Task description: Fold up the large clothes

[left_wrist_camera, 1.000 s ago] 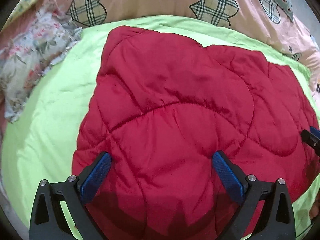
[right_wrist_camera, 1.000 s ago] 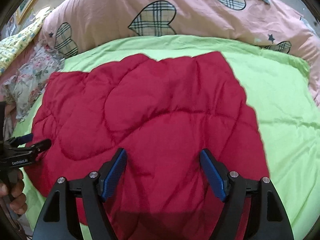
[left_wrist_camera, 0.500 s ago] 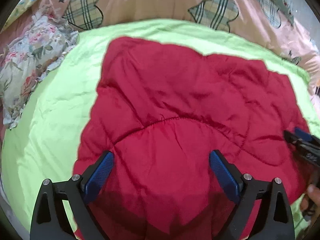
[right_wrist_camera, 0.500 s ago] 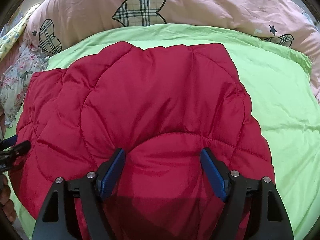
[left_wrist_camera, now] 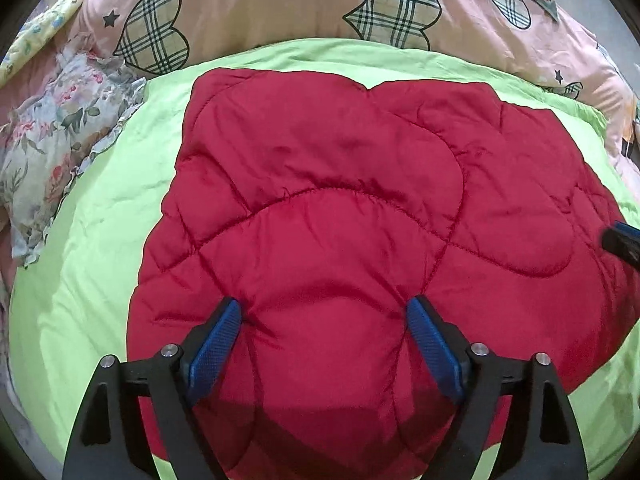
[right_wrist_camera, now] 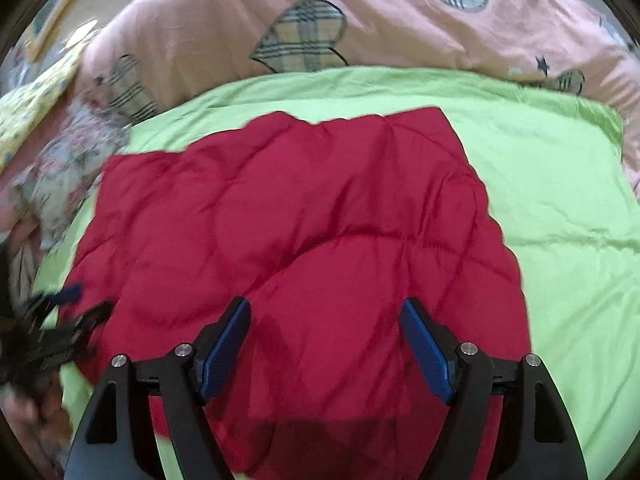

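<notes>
both views have shifted since half a second ago. left wrist: left hand-held gripper (left_wrist_camera: 324, 312) spread wide over the red quilted garment (left_wrist_camera: 360, 200), flat on the green sheet (left_wrist_camera: 92, 240). right wrist, blurred: right hand-held gripper (right_wrist_camera: 326, 312) spread too, holding nothing.

One red quilted garment (left_wrist_camera: 340, 220), two hand-held grippers (left_wrist_camera: 324, 316) (right_wrist_camera: 325, 312)

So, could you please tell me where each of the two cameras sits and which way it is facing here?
Left wrist: on the left tool, looking forward over the red jacket on the green sheet; its open blue fingers show, and the right tool's tip at the right edge.
Right wrist: on the right tool, facing the same way, blurred; its open fingers show, and the left tool at the left edge.
Shared: jacket, sheet, pink quilt.
</notes>
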The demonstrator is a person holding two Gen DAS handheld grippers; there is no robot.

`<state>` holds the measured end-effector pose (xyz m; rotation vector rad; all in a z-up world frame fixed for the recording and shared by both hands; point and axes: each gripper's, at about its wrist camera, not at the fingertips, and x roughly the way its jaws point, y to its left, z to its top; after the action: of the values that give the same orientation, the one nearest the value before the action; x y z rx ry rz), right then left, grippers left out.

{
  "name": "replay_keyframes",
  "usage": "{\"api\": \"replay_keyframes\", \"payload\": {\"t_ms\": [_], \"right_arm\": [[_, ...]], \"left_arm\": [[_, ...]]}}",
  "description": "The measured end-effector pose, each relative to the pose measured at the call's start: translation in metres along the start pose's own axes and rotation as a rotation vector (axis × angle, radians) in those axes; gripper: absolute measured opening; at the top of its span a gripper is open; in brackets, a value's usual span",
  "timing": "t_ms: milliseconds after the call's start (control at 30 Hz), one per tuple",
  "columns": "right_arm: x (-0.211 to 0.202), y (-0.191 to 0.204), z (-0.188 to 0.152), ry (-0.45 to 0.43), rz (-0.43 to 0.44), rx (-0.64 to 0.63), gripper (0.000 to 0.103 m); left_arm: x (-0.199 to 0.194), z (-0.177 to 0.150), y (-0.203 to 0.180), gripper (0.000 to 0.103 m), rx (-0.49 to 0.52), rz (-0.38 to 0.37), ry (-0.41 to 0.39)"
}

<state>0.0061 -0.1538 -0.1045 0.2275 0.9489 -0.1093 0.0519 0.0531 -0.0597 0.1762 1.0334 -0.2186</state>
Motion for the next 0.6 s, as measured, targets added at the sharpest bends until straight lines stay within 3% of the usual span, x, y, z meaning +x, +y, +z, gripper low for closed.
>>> {"api": "replay_keyframes", "payload": {"t_ms": [100, 233, 600], "right_arm": [[-0.005, 0.011, -0.015, 0.011, 0.0, -0.051, 0.079], [0.022, 0.006, -0.022, 0.056, -0.029, -0.058, 0.079], [0.035, 0.003, -0.02, 0.044, -0.023, -0.061, 0.082]], "left_arm": [[-0.002, 0.004, -0.002, 0.088, 0.004, 0.008, -0.005], [-0.02, -0.003, -0.008, 0.088, 0.005, -0.024, -0.025], [0.009, -0.003, -0.01, 0.1, 0.014, 0.007, -0.002]]}}
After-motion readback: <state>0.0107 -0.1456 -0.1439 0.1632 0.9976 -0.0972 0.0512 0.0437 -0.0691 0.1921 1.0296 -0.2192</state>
